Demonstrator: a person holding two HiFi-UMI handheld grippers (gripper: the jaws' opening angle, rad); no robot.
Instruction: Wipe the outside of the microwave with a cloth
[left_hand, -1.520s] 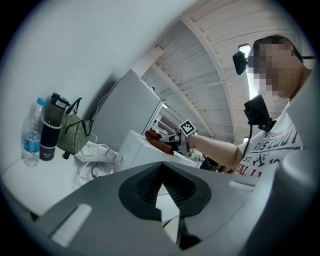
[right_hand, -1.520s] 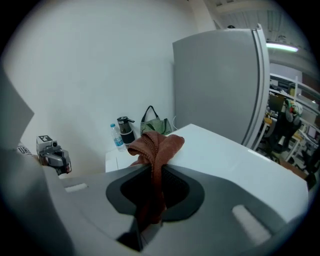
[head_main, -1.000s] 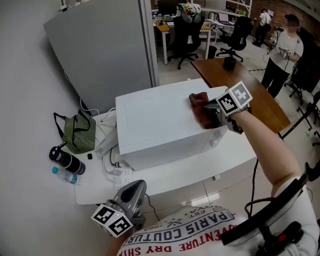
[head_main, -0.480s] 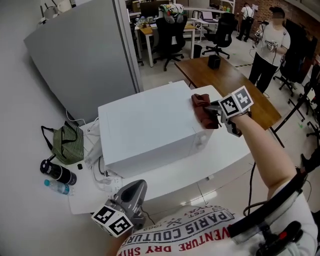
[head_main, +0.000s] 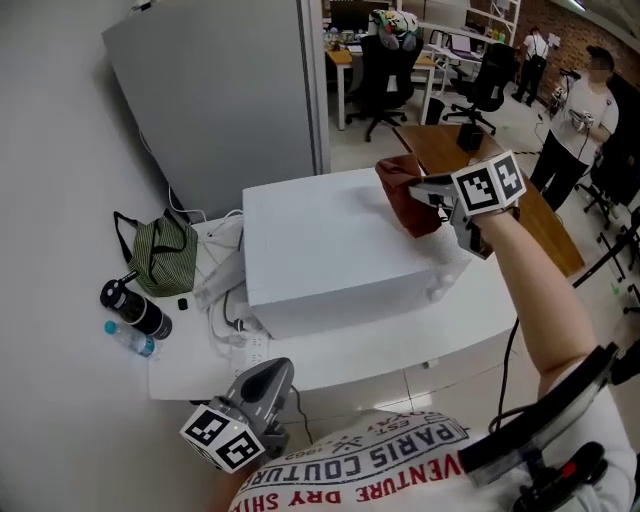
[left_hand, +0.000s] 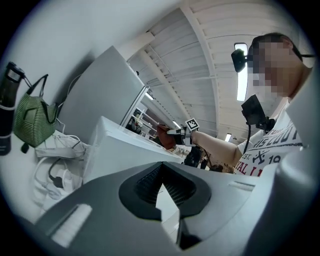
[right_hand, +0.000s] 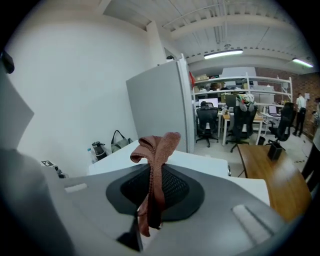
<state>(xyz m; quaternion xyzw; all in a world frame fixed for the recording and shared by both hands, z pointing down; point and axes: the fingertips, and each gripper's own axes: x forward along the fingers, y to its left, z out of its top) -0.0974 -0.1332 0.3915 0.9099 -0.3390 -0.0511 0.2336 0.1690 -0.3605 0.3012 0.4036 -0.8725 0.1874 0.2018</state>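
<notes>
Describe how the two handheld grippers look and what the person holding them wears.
The left gripper and right gripper are alike: smooth grey moulded shells, black ribbed pads, each carrying a white cube with black square markers. The person wears a white T-shirt with red and dark lettering, crossed by a black strap. A thin black cable hangs below the right arm.

Bag (head_main: 160, 262) L of microwave (head_main: 330, 240)
</notes>
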